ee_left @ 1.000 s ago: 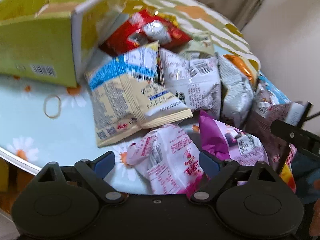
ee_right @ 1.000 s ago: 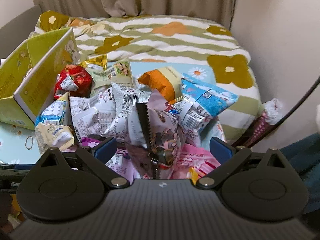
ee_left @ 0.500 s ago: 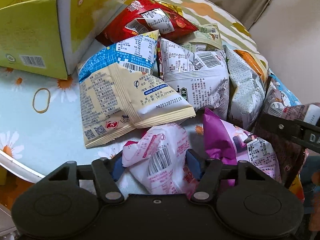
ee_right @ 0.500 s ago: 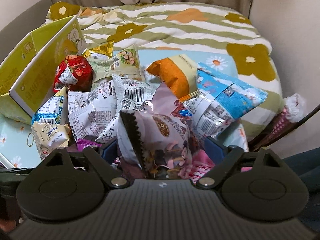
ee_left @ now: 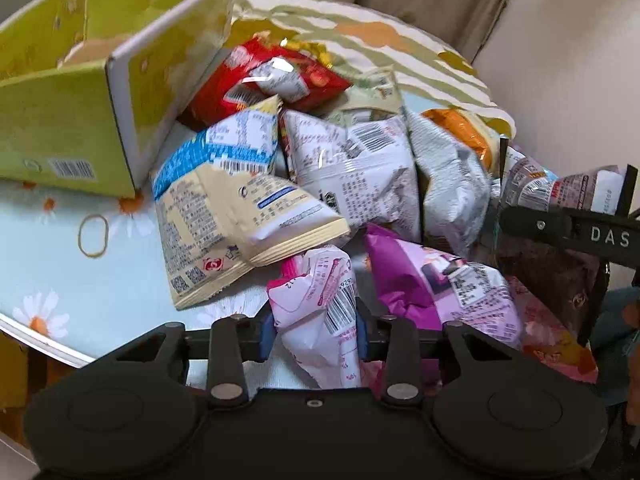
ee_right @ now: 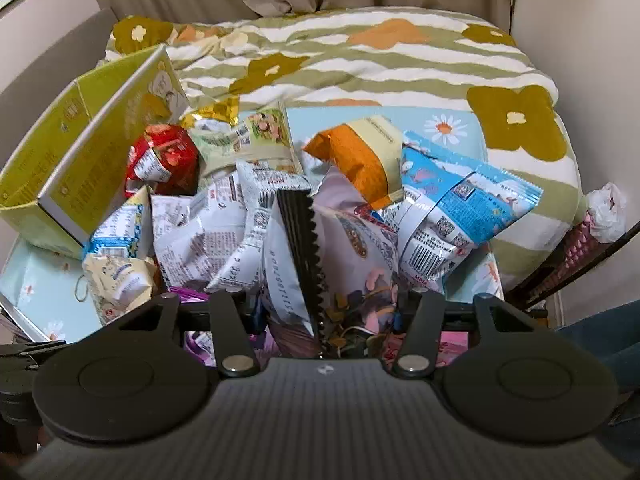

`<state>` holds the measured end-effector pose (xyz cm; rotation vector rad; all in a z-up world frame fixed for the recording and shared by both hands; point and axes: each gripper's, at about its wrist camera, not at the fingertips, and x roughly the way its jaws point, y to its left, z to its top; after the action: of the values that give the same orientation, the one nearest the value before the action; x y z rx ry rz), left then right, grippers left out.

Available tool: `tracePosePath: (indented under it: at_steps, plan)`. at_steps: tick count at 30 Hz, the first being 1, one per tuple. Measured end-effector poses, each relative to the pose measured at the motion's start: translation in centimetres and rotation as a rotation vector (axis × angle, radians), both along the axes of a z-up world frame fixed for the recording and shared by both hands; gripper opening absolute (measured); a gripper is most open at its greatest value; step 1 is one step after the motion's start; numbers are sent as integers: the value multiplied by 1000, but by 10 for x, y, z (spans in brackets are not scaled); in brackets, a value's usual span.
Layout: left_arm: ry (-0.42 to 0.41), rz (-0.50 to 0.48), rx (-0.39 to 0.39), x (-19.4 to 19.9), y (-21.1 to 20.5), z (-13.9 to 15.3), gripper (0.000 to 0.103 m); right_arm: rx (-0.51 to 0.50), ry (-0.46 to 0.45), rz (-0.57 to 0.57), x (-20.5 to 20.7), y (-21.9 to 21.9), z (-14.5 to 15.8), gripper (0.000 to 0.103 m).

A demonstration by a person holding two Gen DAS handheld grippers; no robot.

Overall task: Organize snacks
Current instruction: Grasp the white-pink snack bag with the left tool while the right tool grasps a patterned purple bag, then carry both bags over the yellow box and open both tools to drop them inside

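Pink-and-white packet (ee_left: pixel 320 312) now pinched in my left tongs (ee_left: pixel 316 330), open before; right tongs (ee_right: pixel 328 312) closing, seemingly squeezing the brownish bag (ee_right: pixel 352 256).

box (ee_left: pixel 72 136) – 1 | rubber band (ee_left: pixel 93 231) – 1 | grippers – 2

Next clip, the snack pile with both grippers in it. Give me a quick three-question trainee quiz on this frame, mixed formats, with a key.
1. True or false: the left gripper is shut on the pink-and-white packet.
2. Multiple choice: what is between the right gripper's jaws? A) the red packet B) the brown-and-white packet with the black serrated edge C) the rubber band
3. Fill in: the rubber band lies on the floral tabletop, in front of the open yellow-green ____.

Key: 1 true; 2 B, with its jaws closing on it; 3 box.
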<state>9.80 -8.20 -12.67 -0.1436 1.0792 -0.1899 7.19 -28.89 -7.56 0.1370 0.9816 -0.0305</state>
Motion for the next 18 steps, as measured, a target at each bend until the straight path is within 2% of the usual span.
tracePosePath:
  at_steps: [12,18]
  plan:
    - [-122,-18,-1,-27,10,36,37,-3,-103,-12,-16,4,36,67]
    - [-221,10,-41,-40,23,67,37,-9,-167,8,-24,14,55,67]
